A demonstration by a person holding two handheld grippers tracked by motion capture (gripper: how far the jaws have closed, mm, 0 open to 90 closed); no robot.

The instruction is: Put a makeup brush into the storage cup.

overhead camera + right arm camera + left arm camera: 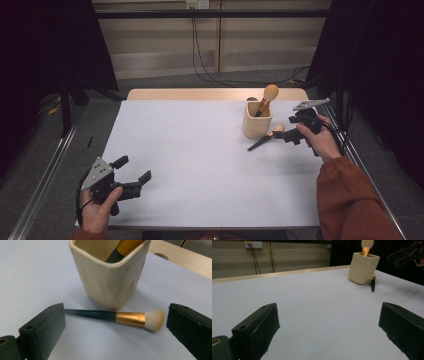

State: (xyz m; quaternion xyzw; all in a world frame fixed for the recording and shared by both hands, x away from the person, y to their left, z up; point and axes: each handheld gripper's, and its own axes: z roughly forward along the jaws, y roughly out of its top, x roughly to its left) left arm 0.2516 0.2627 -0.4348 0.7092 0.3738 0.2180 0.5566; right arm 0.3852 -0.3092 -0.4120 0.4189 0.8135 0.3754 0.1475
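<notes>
A: While the right gripper [289,135] hangs with its jaws spread wide on either side of the loose brush [117,317], I'd judge the step in hand is the approach for a pick-up. Nothing is gripped yet.

B: Agreed. The loose brush lies flat on the table [200,165], just beside the foot of the cream cup [110,280], its dark handle pointing away from the cup and its pale bristles toward the far jaw. A second brush [266,98] already stands in the cup, so I'd guess this one is meant to join it.

A: Then the next move calls for coming down and closing across the handle or the gold ferrule, without nudging the cup, which stands very near.

B: And the left gripper [131,173]?

A: Released too, jaws apart, held low at the near left of the table, well away from the cup.

B: What does each view add?

A: The right gripper view gives the brush's ferrule, bristles and how near it lies to the cup wall. The high view shows both hands and the spacing across the table. The left gripper view has the cup [363,268] far off, with just the dark end of the handle [372,284] poking out beside it.
</notes>
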